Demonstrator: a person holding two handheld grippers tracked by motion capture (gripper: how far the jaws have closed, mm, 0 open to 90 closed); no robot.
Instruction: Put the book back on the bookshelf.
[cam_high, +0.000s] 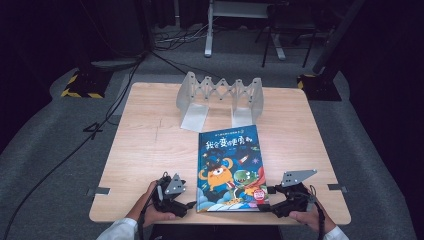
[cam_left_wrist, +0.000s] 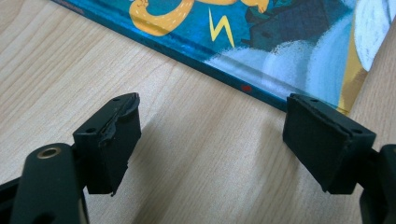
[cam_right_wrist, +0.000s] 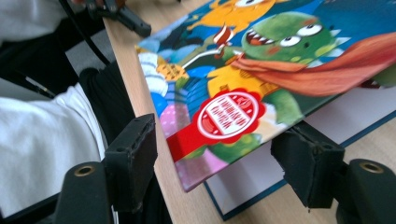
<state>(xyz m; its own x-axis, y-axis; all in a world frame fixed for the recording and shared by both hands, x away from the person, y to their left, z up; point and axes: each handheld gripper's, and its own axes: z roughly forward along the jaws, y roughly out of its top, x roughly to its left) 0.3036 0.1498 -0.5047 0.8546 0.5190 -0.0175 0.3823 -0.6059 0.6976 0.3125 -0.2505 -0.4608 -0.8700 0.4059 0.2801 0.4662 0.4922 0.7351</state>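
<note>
Lying flat near front edge of table (cam_high: 145, 145): picture book (cam_high: 231, 167), colourful monster cover up. Right gripper (cam_high: 276, 198) at book's front right corner, jaws spread wide; front cover (cam_right_wrist: 261, 88) lifted slightly off white page beneath, its corner between pads, one pad below cover, no squeeze visible. Left gripper (cam_high: 189, 204) rests on table just beside book's left edge, jaws wide apart, holding nothing. Folding grey book stand (cam_high: 220, 97) at far side, well apart.
</note>
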